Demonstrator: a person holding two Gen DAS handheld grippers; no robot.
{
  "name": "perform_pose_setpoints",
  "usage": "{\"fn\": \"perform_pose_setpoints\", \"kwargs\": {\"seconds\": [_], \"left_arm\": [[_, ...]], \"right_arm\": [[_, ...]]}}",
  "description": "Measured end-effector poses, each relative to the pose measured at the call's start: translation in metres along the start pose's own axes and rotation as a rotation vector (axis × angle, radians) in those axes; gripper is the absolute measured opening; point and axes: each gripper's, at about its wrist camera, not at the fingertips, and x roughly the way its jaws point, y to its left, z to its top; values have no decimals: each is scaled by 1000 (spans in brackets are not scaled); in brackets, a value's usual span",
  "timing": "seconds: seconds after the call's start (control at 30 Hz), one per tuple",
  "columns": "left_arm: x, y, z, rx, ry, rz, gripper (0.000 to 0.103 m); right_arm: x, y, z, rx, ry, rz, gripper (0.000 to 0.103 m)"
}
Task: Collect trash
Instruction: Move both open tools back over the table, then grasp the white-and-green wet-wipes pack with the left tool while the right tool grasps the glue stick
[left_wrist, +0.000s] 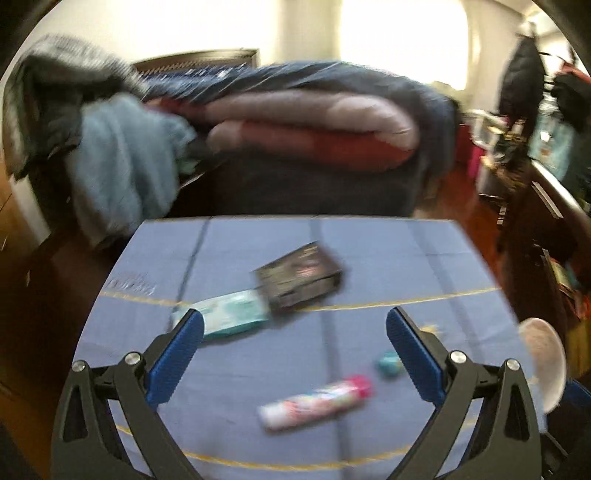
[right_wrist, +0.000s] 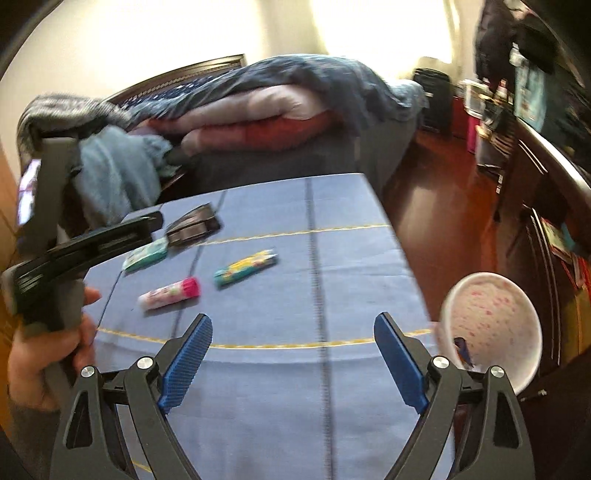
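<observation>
Trash lies on a blue-clothed table (right_wrist: 332, 266): a black box (left_wrist: 299, 277) (right_wrist: 194, 225), a teal and white pack (left_wrist: 229, 314) (right_wrist: 146, 254), a pink and white tube (left_wrist: 317, 400) (right_wrist: 170, 293) and a teal and yellow wrapper (right_wrist: 245, 267) (left_wrist: 389, 363). In the left wrist view the wrapper is half hidden behind a finger. A white cup with pink speckles (right_wrist: 491, 328) (left_wrist: 543, 362) stands at the table's right edge with a blue scrap inside. My left gripper (left_wrist: 295, 325) (right_wrist: 147, 223) hovers open above the tube and pack. My right gripper (right_wrist: 293, 325) is open over bare cloth, holding nothing.
A hand (right_wrist: 44, 362) holds the left gripper at the table's left side. Behind the table is a bed (right_wrist: 277, 110) piled with quilts and clothes (right_wrist: 118, 173). Wooden floor (right_wrist: 436, 184) and dark furniture (right_wrist: 546, 206) lie to the right.
</observation>
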Motion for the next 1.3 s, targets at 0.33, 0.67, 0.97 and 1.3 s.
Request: {"fn": "perform_pose_setpoints", "kwargs": {"seconds": [0.33, 0.67, 0.97, 1.3], "left_arm": [[77, 51, -4, -72, 139, 11, 99], [110, 50, 2, -28, 160, 49, 99], [117, 64, 6, -35, 169, 49, 99], [108, 73, -3, -41, 163, 44, 98]], "right_arm": [[26, 48, 4, -90, 38, 31, 89], [58, 73, 9, -111, 71, 39, 89], [74, 89, 12, -134, 92, 43, 89], [74, 100, 11, -149, 95, 58, 89]]}}
